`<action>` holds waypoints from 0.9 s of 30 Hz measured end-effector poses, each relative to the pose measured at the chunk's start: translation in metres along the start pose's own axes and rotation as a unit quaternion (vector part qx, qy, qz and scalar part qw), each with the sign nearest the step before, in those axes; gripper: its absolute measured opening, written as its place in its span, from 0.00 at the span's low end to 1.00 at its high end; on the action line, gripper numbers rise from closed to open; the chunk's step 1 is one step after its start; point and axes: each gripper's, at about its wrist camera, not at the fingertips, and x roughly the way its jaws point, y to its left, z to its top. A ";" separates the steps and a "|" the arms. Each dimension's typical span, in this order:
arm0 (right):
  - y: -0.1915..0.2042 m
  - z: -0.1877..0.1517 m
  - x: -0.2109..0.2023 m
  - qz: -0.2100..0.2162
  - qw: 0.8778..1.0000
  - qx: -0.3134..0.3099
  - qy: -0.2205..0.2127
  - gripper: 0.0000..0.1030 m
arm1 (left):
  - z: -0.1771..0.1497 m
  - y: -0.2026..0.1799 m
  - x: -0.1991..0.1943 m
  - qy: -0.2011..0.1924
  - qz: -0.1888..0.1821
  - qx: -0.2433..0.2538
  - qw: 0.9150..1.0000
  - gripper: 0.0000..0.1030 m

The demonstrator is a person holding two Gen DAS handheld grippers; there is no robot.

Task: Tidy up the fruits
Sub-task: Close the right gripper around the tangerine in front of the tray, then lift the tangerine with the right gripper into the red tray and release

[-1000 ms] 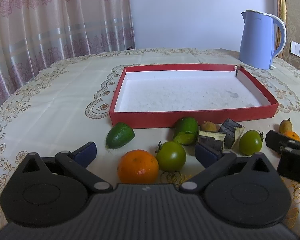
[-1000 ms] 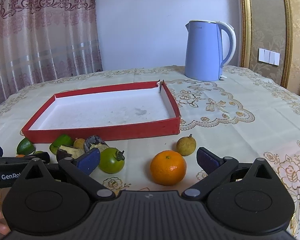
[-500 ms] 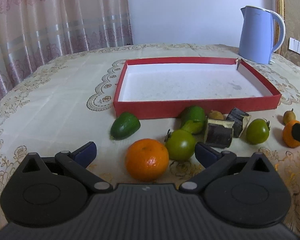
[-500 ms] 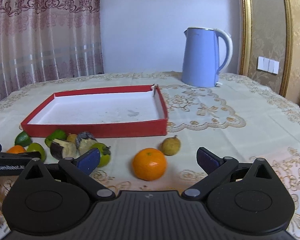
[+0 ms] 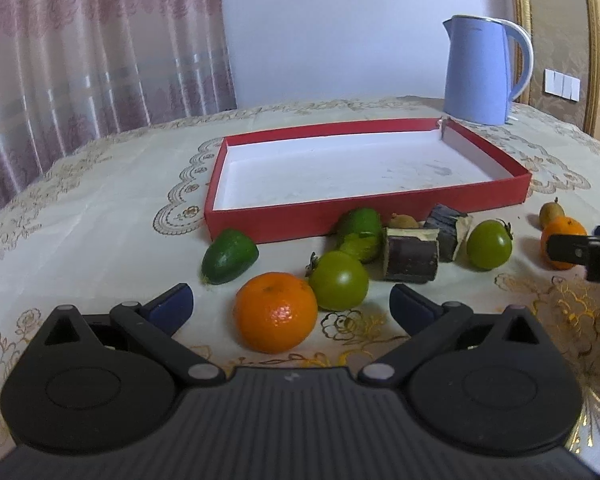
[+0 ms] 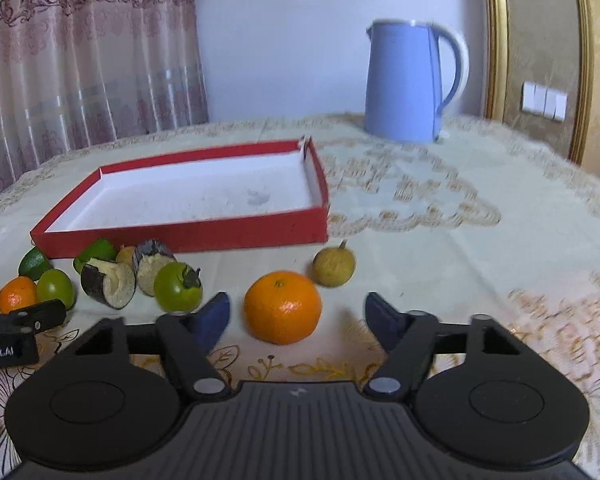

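Fruits lie on the tablecloth in front of an empty red tray (image 5: pixel 364 220) (image 6: pixel 188 236). My left gripper (image 5: pixel 292 304) is open, with an orange (image 5: pixel 276 312) between its fingers, not clamped. A green tomato (image 5: pixel 339 286), a green avocado (image 5: pixel 230 256) and dark cut pieces (image 5: pixel 412 254) lie just beyond. My right gripper (image 6: pixel 296 316) is open around a second orange (image 6: pixel 283 307), with a small brownish fruit (image 6: pixel 334 267) and a green tomato (image 6: pixel 178 287) close by.
A blue kettle (image 5: pixel 482 70) (image 6: pixel 408 80) stands behind the tray at the right. Curtains hang at the back left. The other gripper's body shows at the right edge of the left wrist view (image 5: pixel 588 252) and the left edge of the right wrist view (image 6: pixel 16 332).
Both grippers have moved lower and closer to their oranges, which now sit between the open fingers. The right gripper's jaws have narrowed a little. The fruits have not moved.
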 end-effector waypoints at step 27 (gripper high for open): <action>0.005 0.013 0.009 0.032 0.999 -0.004 0.000 0.42 | -0.001 0.012 0.020 0.042 -0.017 -0.031 0.999 1.00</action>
